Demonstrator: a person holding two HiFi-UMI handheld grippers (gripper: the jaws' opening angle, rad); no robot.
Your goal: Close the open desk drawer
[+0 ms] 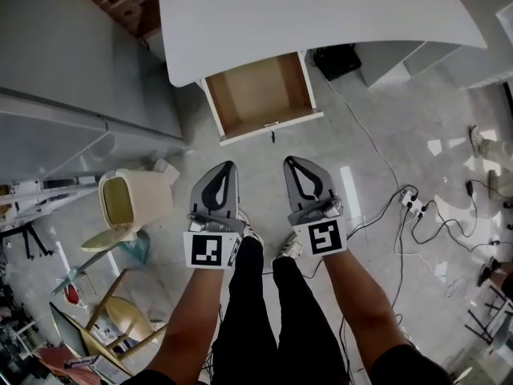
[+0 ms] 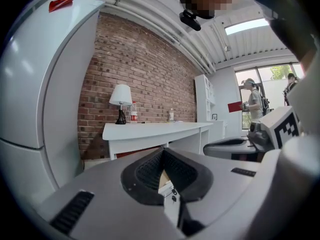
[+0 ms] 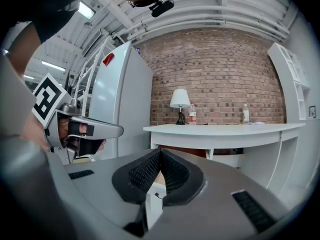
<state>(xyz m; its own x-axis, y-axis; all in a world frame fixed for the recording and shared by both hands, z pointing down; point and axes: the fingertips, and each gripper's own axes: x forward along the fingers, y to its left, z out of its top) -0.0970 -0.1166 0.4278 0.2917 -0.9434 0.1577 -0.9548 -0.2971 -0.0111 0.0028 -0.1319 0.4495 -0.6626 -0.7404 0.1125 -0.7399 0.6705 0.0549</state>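
A white desk (image 1: 321, 10) stands ahead with its drawer (image 1: 260, 91) pulled out. The drawer's wooden inside is bare, and a small key (image 1: 272, 137) hangs from its white front. My left gripper (image 1: 230, 165) and right gripper (image 1: 289, 160) are side by side, short of the drawer front and pointing at it, both shut with nothing between the jaws. In the left gripper view the left gripper (image 2: 162, 151) frames a slice of the drawer (image 2: 162, 181) beyond its tips. The right gripper (image 3: 160, 151) likewise looks at the drawer front (image 3: 155, 191) under the desk (image 3: 225, 130).
A cream chair (image 1: 132, 199) stands on the floor to my left beside grey cabinets (image 1: 72, 95). Cables and a power strip (image 1: 413, 203) lie on the floor at the right. A lamp (image 2: 120, 96) and bottles sit on the desk. People (image 2: 252, 101) stand far off.
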